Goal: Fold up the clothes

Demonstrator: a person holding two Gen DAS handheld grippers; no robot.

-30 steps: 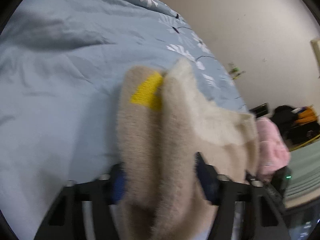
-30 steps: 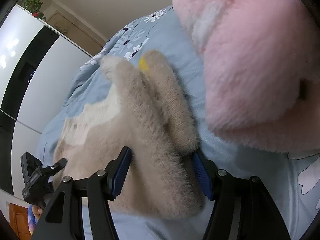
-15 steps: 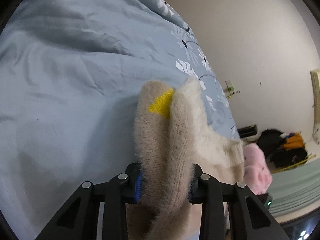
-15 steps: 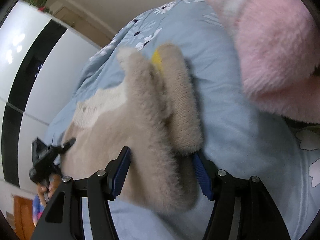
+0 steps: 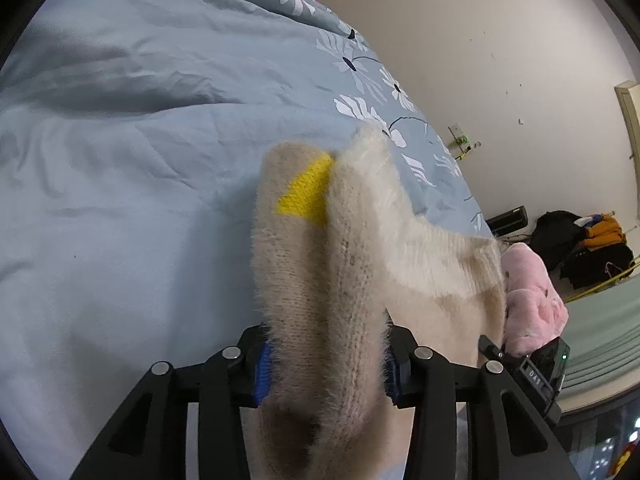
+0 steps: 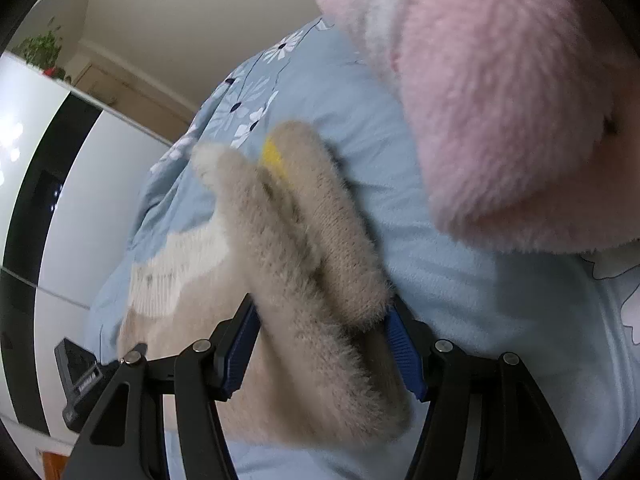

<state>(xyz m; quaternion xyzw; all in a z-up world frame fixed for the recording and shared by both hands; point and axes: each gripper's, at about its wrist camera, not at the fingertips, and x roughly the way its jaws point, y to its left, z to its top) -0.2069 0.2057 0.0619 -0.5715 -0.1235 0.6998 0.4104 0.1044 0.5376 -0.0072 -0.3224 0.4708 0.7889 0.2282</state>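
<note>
The left gripper (image 5: 326, 364) has a fuzzy beige sweater (image 5: 320, 300) bunched between its blue pads (image 5: 263, 372); its jaws are opening, yet the pads touch the fabric on both sides, so it grips the sweater. Ahead of it the folded sweater rises in two ridges with a yellow patch (image 5: 306, 192) between them. Beyond lies the blue floral bedspread (image 5: 120, 160), and to the gripper's right a pink fluffy garment (image 5: 532, 300).

The right gripper (image 6: 324, 348) clasps the same sweater (image 6: 304, 280), its pads pressing the pile on each side. Just ahead the yellow patch (image 6: 274, 158) peeks out between the ridges; to the right the pink garment (image 6: 500, 100) looms large over the bedspread (image 6: 460, 288).

Only the left view shows the wall socket (image 5: 460, 142) and the dark pile of clothes (image 5: 584, 248) on the floor; only the right view shows the white and black wardrobe (image 6: 60, 200) and the plant (image 6: 40, 48) on top of it.

Against half a second ago, the left jaws stand wider around the sweater, while the right jaws keep the same spread and the pink garment fills more of the right view.
</note>
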